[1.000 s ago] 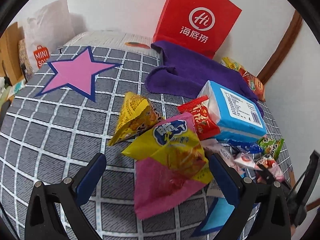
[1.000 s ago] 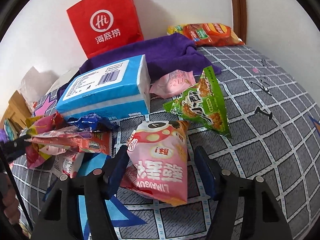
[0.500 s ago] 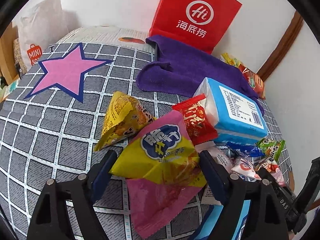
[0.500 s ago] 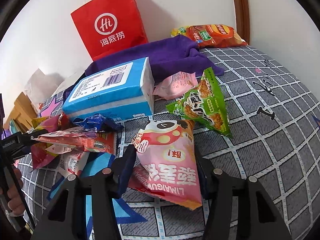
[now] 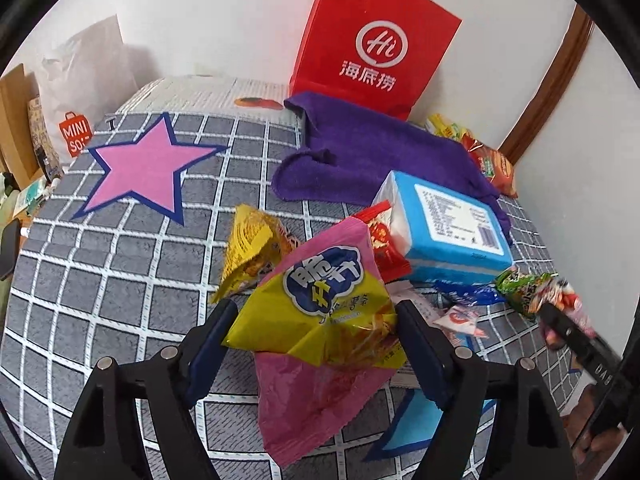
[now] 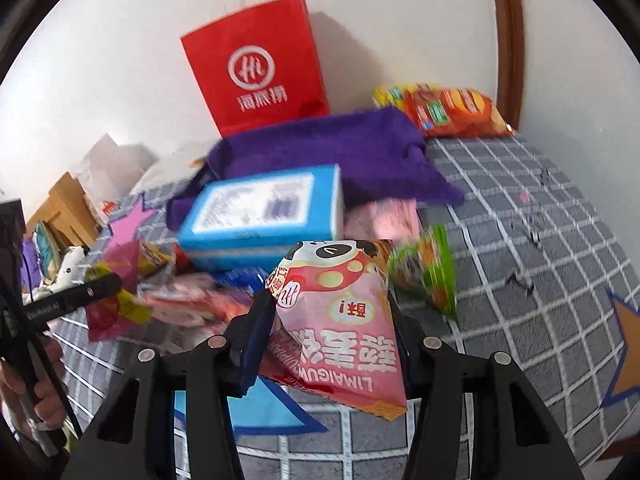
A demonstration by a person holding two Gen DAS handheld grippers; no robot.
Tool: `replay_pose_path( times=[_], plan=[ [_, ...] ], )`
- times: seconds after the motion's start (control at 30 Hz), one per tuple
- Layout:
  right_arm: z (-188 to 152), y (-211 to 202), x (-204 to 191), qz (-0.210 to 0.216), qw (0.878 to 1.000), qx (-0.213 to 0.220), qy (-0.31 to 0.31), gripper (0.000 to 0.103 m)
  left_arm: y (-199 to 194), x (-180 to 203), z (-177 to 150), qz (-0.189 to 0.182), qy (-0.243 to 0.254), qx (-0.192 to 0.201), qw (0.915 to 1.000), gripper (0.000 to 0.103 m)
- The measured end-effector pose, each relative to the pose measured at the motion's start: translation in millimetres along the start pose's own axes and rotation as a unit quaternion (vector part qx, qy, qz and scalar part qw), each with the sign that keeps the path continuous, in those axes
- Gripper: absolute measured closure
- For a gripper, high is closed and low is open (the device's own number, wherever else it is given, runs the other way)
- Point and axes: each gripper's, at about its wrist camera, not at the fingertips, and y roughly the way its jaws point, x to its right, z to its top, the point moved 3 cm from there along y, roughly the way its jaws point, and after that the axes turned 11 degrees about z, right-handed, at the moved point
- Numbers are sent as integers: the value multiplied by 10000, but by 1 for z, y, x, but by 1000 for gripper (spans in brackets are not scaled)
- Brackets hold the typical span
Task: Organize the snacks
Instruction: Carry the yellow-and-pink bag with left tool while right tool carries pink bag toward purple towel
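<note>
My left gripper (image 5: 314,322) is shut on a yellow and pink snack bag (image 5: 320,312) and holds it above the grey checked bedspread (image 5: 100,272). My right gripper (image 6: 330,314) is shut on a pink panda snack bag (image 6: 340,320), lifted off the bed. A red paper bag (image 5: 372,40) stands against the back wall; it also shows in the right wrist view (image 6: 256,64). A yellow snack bag (image 5: 252,248), a red packet (image 5: 380,240) and several small packets (image 5: 464,312) lie on the bed. A green bag (image 6: 428,276) lies right of the pink one.
A blue tissue box (image 5: 448,232) lies beside a purple towel (image 5: 380,160). An orange chip bag (image 6: 448,112) rests at the back right by the wall. A pink star (image 5: 144,164) marks the bedspread. A white Miniso bag (image 5: 76,92) and a cardboard box (image 6: 68,208) stand at the left.
Both grippers closed on their snack bags and lifted them off the bed. The right wrist view is blurred by motion.
</note>
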Motion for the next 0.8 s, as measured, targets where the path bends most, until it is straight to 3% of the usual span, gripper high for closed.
replay_pose_path(
  times=[0.37,0.8],
  plan=[
    [75,-1,-24,-205,9990,178,-348,52,-30,0,49,-46,-24,312,9995,24],
    [180,9,-35,285,9957,601,-639,53,-42,26,155,79,241,930,9953,24]
  ],
)
